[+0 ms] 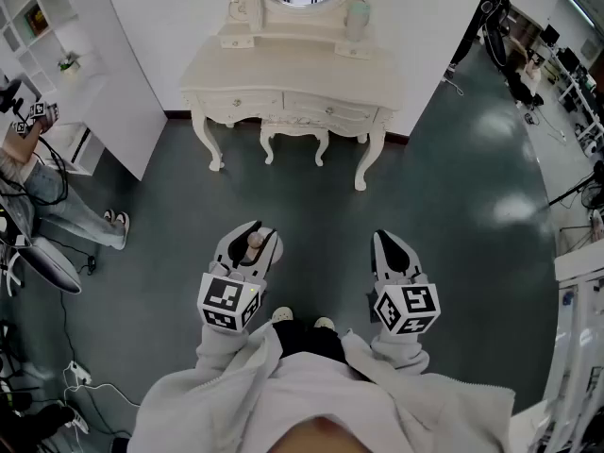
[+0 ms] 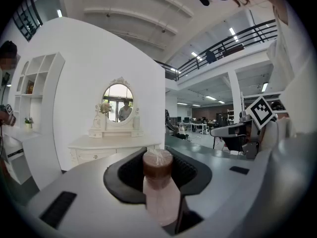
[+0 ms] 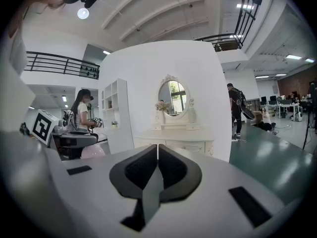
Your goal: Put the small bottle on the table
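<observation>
— What did each claw have?

— Your left claw (image 1: pixel 248 235) was clamped on the bottle (image 2: pixel 161 192), its jaws partway apart with the ribbed black pads (image 2: pixel 130 171) pressing each side. Your right claw (image 3: pixel 157 150) held nothing; its two pads met flat along a thin seam.

— And where was the bottle?

— Upright in that left claw, over the floor (image 1: pixel 453 187) in front of you, well short of the tabletop (image 1: pixel 283 69). You had one bottle only: a small rounded body, pale pink and frosted-looking, under a round brown cap (image 2: pixel 157 163) with a crinkled top.

— What was the table like?

— You faced a cream dressing table with a smooth top and carved, curving edges. From your head view, four bowed legs (image 1: pixel 363 168) showed, and two drawers (image 1: pixel 234 101) with small knobs. One oval mirror (image 3: pixel 172 97) in an ornate frame stood at its back.

— The rest?

— The floor was dark green and glossy, throwing back the lights. Each claw had a smooth, pale grey shell, and each carried a cube (image 1: pixel 226 302) with black-and-white square markers, two cubes in all. You had a white shelf (image 1: pixel 38 26) of square compartments at your far left. One person (image 1: pixel 57 206) stood near it, by the edge of the view.
</observation>
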Motion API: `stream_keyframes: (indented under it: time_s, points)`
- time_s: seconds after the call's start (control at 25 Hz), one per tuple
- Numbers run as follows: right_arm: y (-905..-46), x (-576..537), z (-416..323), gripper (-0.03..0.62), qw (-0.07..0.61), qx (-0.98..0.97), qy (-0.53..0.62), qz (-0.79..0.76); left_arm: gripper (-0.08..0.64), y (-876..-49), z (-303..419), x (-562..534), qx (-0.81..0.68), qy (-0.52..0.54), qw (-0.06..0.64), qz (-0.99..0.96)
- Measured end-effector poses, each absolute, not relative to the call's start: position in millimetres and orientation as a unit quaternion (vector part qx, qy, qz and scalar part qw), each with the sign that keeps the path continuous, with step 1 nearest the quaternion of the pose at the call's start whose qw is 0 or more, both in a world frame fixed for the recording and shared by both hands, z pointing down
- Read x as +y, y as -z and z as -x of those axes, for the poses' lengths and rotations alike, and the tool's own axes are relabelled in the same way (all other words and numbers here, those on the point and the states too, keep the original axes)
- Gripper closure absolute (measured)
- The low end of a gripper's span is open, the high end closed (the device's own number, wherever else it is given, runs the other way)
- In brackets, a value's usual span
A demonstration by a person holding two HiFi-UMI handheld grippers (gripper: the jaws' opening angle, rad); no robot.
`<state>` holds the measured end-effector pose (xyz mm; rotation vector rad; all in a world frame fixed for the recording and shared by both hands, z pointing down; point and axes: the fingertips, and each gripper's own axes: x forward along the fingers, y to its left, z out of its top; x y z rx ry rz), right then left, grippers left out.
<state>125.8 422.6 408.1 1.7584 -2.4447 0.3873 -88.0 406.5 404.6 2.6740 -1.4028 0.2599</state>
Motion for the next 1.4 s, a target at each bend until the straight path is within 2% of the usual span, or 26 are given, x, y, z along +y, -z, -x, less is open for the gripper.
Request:
stream_keyframes:
  time_s: [0.68,1.08,1.4]
  points:
    - [-412,419,-120,0.554,0.03,-0.772,-0.151,-0.617,0.43,-408,101,406,-0.447,-0.076,0.057,-0.889]
    - [-431,410,-68,0.554,0.047,-0.78,-0.164,-0.601,0.43,-421,133,403,-0.438,-0.085,0.061,-0.893]
    - [-431,399,-54,0.554,0.055,-0.78,-0.166,-0.601,0.43,-427,154,399,-0.45,-0.084,0.072,-0.886]
